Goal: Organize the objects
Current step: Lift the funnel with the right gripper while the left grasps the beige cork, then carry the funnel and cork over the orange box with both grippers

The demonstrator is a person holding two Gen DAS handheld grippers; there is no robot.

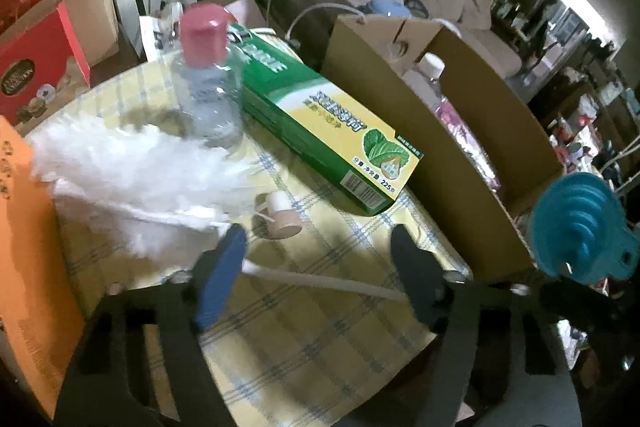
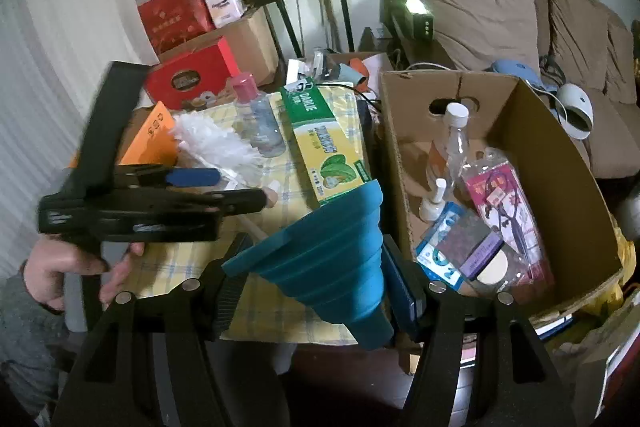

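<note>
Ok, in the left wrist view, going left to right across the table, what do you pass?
Orange box → white duster → clear bottle with the pink cap → green toothpaste box → cardboard box → blue funnel, held in the right gripper.

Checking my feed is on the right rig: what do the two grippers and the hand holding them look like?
Both are black frames with silver bolts. The left gripper has one blue-padded finger and one dark finger. The right gripper has ribbed black and blue pads. A bare left hand shows beside a grey sleeve.
</note>
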